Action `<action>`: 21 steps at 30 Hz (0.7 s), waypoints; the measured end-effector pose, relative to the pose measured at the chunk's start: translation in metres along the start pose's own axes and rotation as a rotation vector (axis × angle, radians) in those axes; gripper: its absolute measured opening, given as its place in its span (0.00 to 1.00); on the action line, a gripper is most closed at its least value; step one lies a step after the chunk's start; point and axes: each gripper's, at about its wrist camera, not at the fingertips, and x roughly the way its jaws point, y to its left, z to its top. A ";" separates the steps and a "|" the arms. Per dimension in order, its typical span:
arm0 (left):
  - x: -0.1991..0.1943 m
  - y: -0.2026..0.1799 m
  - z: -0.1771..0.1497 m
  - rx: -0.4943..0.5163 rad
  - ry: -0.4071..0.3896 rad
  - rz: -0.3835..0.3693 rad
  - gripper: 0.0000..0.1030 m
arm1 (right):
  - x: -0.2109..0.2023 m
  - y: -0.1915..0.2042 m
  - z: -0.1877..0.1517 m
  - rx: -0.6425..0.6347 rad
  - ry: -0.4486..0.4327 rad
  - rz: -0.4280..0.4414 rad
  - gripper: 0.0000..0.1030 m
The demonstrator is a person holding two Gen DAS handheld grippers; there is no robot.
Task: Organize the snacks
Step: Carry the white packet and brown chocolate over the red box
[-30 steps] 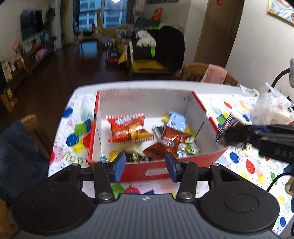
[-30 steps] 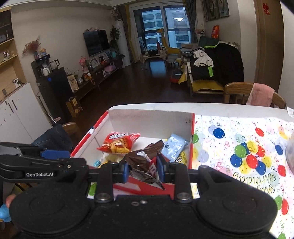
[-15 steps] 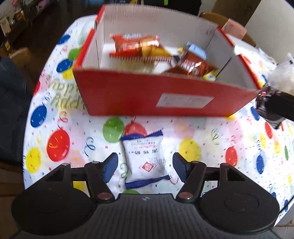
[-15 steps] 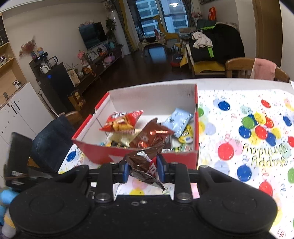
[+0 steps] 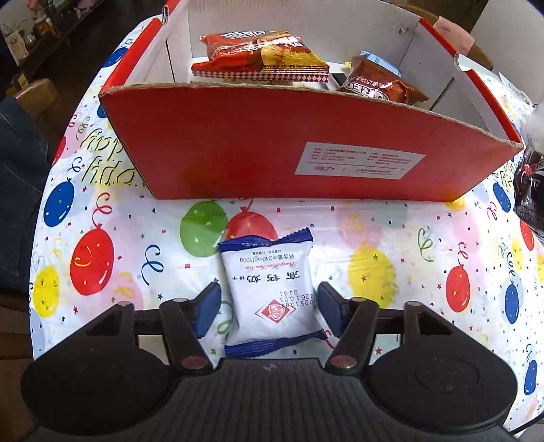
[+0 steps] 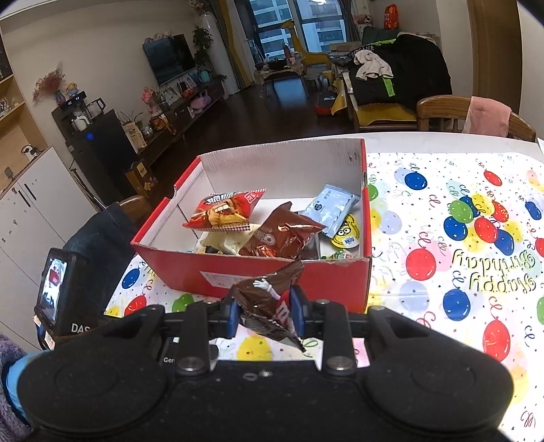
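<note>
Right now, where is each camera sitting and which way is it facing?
Left wrist: on the left claw, tipped steeply down at the white and blue packet between its open fingers, red box beyond.
Right wrist: on the right claw, facing over the red box into the living room; it grips a brown candy bag.
Shared: the red box, its snacks, the balloon tablecloth.

Dark wood floor, wall television, bright windows, wooden chair
</note>
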 end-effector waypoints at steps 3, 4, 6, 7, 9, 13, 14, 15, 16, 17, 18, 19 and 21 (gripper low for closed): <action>-0.001 0.000 0.000 0.007 -0.009 -0.004 0.50 | 0.000 0.000 0.000 0.000 0.000 0.000 0.27; -0.001 0.000 0.000 0.007 -0.011 -0.006 0.50 | 0.000 0.000 0.000 0.000 0.000 0.000 0.27; -0.002 0.002 0.000 0.001 -0.011 -0.013 0.47 | 0.001 0.000 0.000 0.001 0.001 0.000 0.27; -0.004 0.003 0.000 -0.004 -0.012 -0.017 0.47 | 0.000 0.000 0.000 0.000 0.001 0.001 0.27; -0.006 0.006 -0.001 -0.012 -0.017 -0.020 0.47 | 0.001 0.001 0.000 -0.003 0.002 0.000 0.27; -0.015 0.009 -0.001 -0.025 -0.042 -0.035 0.47 | 0.002 0.002 0.000 -0.003 0.001 -0.002 0.27; -0.018 0.010 0.000 -0.030 -0.046 -0.038 0.47 | 0.002 0.002 0.000 -0.003 0.001 -0.003 0.27; -0.022 0.011 0.000 -0.036 -0.053 -0.044 0.47 | 0.002 0.002 0.001 -0.002 -0.001 -0.004 0.27; -0.027 0.013 0.000 -0.038 -0.065 -0.050 0.47 | 0.002 0.002 0.001 -0.002 -0.004 -0.004 0.27; -0.032 0.013 0.001 -0.039 -0.074 -0.052 0.47 | 0.001 0.003 0.001 -0.003 -0.007 -0.005 0.27; -0.037 0.013 0.002 -0.039 -0.085 -0.055 0.47 | 0.001 0.003 0.002 -0.003 -0.010 -0.006 0.27; -0.044 0.013 0.002 -0.039 -0.099 -0.060 0.47 | 0.000 0.002 0.002 -0.002 -0.013 -0.008 0.27; -0.057 0.012 0.003 -0.032 -0.130 -0.073 0.47 | -0.002 0.002 0.005 0.000 -0.020 -0.010 0.27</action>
